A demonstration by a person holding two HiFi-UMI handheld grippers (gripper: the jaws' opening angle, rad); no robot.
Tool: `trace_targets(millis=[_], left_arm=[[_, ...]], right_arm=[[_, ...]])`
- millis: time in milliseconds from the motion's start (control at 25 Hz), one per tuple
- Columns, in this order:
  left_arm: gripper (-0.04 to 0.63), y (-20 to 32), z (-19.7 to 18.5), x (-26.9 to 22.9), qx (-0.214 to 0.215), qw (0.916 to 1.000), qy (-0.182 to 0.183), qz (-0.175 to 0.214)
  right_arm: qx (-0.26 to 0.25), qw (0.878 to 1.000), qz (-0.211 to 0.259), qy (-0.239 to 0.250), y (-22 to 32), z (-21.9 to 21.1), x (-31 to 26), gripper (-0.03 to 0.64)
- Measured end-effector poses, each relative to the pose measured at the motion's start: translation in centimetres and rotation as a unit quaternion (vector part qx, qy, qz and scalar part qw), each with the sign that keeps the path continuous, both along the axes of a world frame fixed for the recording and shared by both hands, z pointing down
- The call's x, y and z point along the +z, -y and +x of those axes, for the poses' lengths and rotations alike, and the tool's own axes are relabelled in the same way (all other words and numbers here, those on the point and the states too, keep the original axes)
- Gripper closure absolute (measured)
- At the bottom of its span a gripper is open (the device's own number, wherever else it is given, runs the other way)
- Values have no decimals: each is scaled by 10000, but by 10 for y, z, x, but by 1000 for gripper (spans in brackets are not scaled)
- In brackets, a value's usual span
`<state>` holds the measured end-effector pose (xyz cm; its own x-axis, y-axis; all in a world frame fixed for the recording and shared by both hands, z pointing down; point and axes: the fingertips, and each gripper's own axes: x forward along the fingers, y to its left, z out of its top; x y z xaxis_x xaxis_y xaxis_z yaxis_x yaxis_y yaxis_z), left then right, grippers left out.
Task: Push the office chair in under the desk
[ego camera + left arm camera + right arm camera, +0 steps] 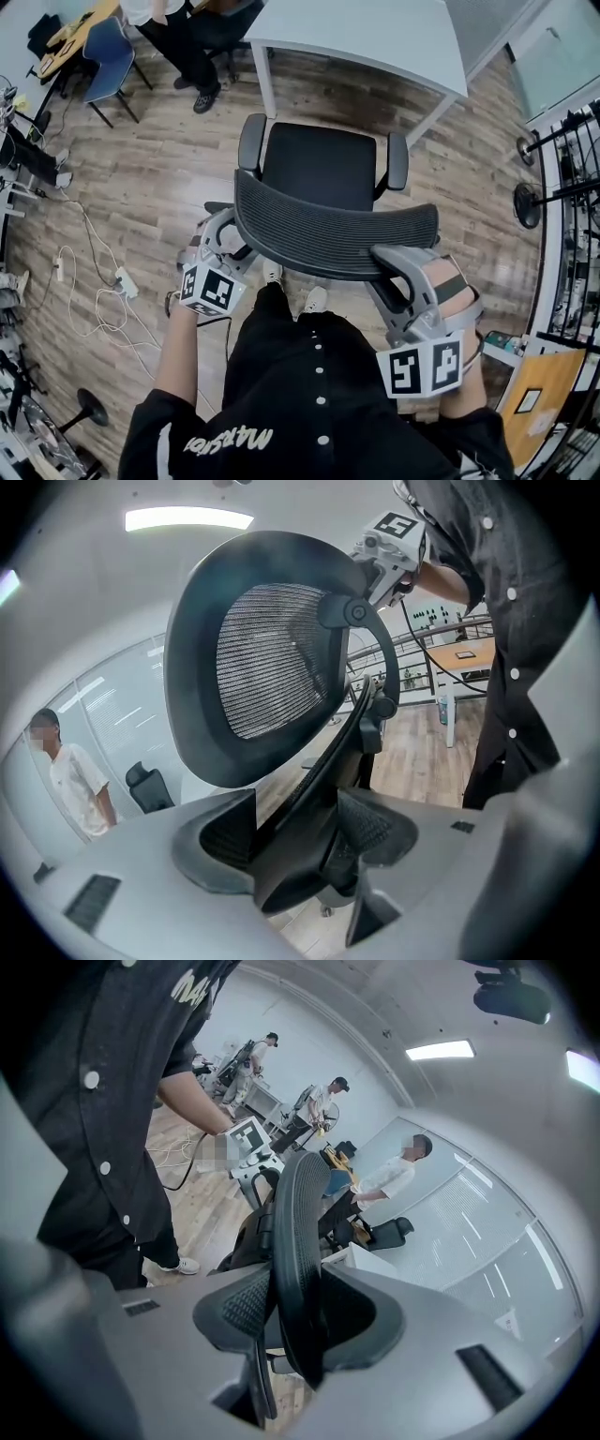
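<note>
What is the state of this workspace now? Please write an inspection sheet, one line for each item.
Surface: wooden floor.
Job's things: office chair faces the white desk, standing apart from it, not yet under it.
Clutter: nothing seen close to the chair.
Grippers: left gripper and right gripper each closed on an end of the backrest.
Cables: white cables and a power strip lie on the floor at the left.
Surroundings: blue chair, a person's legs, stands at the right.
</note>
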<state>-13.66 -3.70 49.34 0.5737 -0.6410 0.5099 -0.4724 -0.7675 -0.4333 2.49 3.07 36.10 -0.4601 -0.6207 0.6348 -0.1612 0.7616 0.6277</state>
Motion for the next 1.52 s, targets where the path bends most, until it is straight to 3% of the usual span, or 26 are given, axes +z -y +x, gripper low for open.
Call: trace_targets(millis=[1520], left_arm=[[313, 130, 31, 8, 475, 9989, -14, -12]], right_arm=[[727, 9970, 217, -166, 118, 25, 10, 453]])
